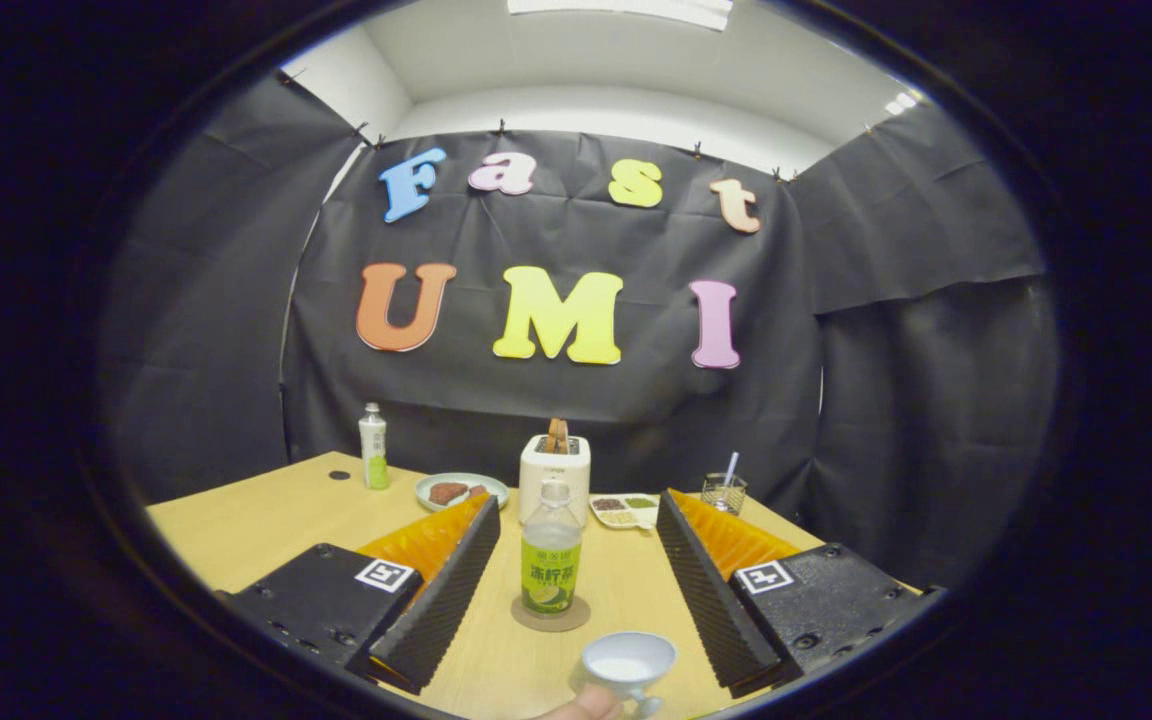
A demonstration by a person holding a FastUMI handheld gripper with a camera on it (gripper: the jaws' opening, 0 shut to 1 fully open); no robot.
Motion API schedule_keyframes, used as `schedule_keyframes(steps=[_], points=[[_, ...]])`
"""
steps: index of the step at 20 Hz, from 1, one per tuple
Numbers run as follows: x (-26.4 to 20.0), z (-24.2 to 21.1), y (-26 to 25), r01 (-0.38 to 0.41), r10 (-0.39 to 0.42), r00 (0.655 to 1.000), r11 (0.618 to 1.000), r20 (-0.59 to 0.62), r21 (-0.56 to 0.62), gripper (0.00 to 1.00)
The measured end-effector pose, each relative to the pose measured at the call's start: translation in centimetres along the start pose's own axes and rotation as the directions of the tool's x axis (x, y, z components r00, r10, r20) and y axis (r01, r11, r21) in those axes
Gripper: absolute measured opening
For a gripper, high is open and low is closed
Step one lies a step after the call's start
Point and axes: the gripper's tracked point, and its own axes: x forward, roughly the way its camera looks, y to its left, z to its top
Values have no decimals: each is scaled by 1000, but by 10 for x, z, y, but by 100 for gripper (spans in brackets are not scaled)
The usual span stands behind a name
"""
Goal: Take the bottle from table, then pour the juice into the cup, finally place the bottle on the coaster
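Bottle (550, 553) upright on coaster (550, 613), between open jaws, untouched, cup (628, 663) nearer

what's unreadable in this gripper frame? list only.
- Bottle on the coaster, between the open tongs: juice level hidden by its label.
- Cup: lower part cut off by the view's edge; pale contents unclear.
- Fingertip at the cup: the hand is cut off.
- Plate and snack tray: food too small to identify.
- Toaster: base hidden behind the bottle.
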Motion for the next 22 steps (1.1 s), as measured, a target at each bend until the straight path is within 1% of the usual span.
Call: schedule_keyframes(steps=[2,6,8,11,13,17,22], points=[[-12,1,0,-28,28,1000,999,-9,17,100],[-35,-7,-9,-44,45,998,999,-34,20,100],[-45,-14,-5,-74,75,996,997,-43,16,100],[-61,-13,-4,-110,110,994,994,-17,30,100],[-70,-13,-10,-102,102,995,994,-13,39,100],[-91,-17,-9,-130,132,991,989,-18,74,100],[-107,-17,-17,-131,133,991,987,-11,91,100]])
